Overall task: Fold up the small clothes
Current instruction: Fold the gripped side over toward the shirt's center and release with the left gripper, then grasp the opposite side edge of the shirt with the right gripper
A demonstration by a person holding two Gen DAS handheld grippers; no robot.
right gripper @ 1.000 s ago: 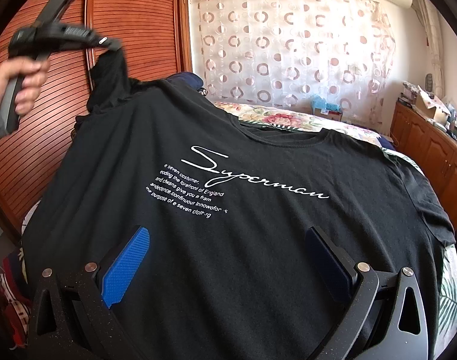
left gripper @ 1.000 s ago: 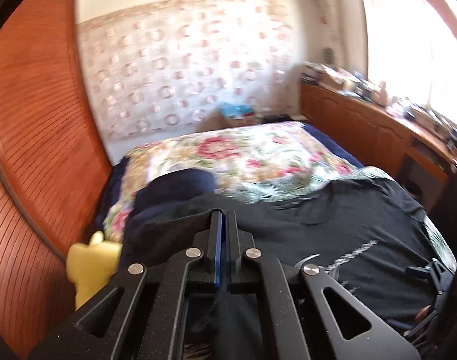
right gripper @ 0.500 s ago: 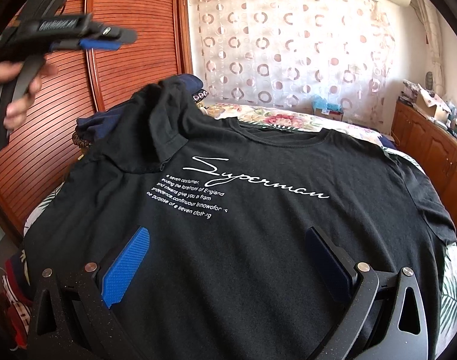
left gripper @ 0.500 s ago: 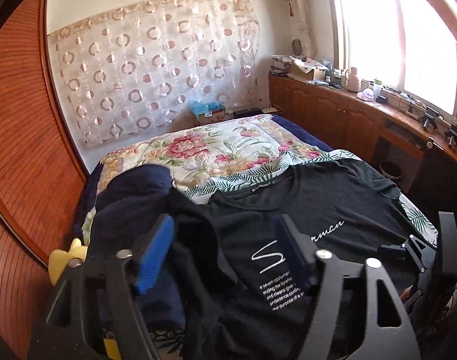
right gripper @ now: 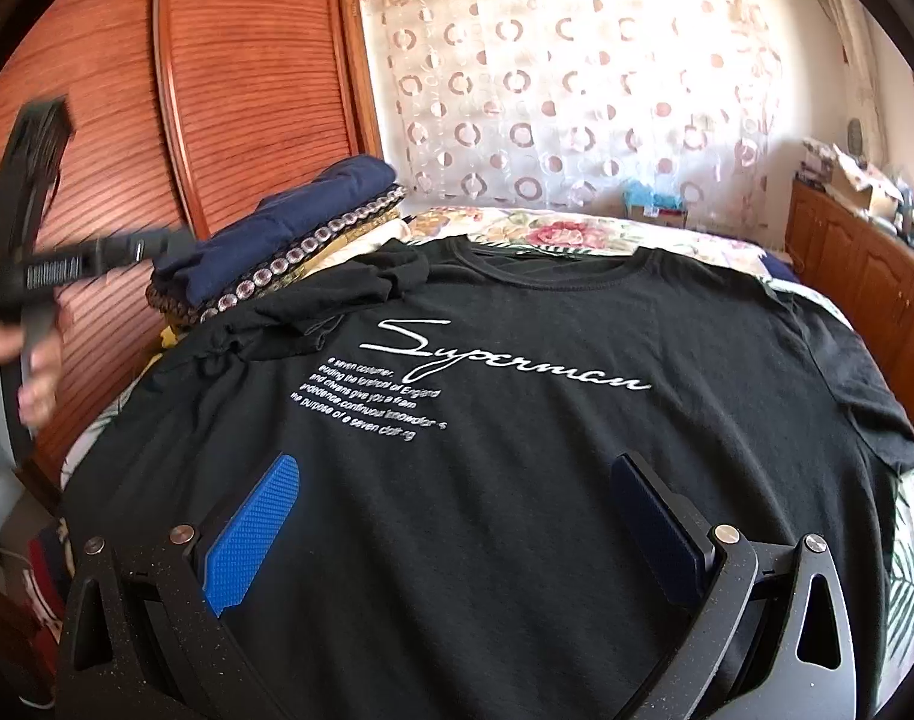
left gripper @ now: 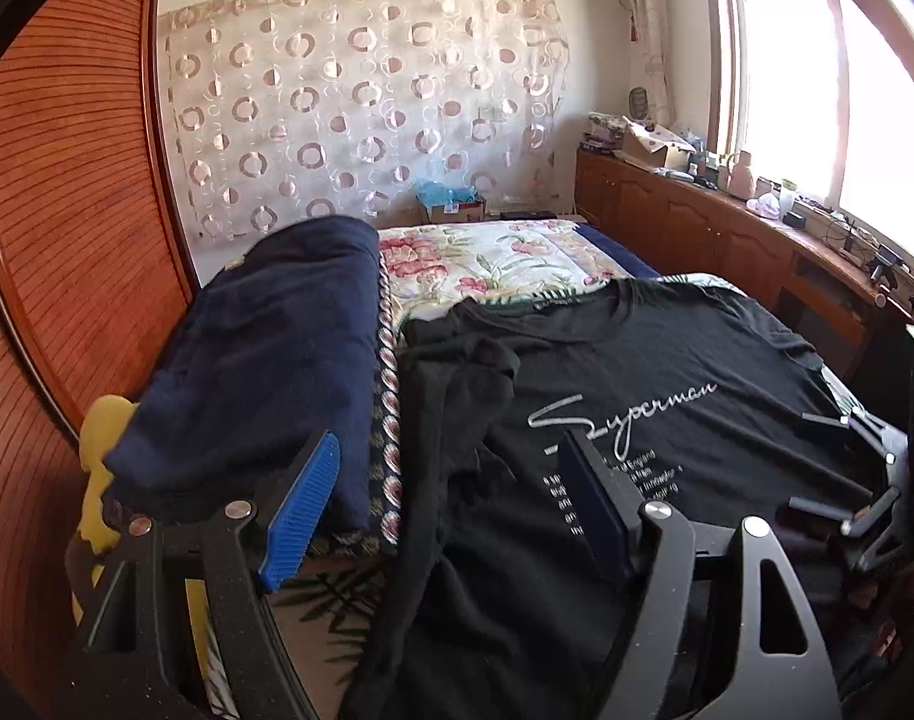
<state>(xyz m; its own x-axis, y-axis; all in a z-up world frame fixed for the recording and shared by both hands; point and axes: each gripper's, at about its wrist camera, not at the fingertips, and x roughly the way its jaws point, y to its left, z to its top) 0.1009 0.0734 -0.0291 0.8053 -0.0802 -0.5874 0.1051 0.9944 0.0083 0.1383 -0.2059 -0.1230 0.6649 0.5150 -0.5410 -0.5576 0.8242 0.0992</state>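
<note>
the left gripper (left gripper: 450, 504) hangs low over the near edge of the bed, its blue-padded fingers (left gripper: 300, 510) spread wide with nothing between them; in the right wrist view the same tool is only a motion-blurred black shape at the left edge, and the hand (right gripper: 33, 372) around it is smeared and partly cut off. the right gripper (right gripper: 457, 516) also stands wide apart and empty, just above the lower front of the black short-sleeved t-shirt with white "superman" script (right gripper: 517, 420). the shirt lies face up, spread across the floral quilted bedspread (left gripper: 493, 264), its hem hidden under the gripper bodies. its sleeve on the wardrobe side (right gripper: 336, 300) is flopped inward and crumpled over the chest (the small white text beneath the script is too blurred to read fully). beside that sleeve sits a stack of folded cloth topped by a navy blue garment (left gripper: 264, 360). further back, a cardboard box with blue material inside (left gripper: 453, 204) rests against the circle-patterned sheer curtain (left gripper: 360, 102); its contents cannot be identified.
</note>
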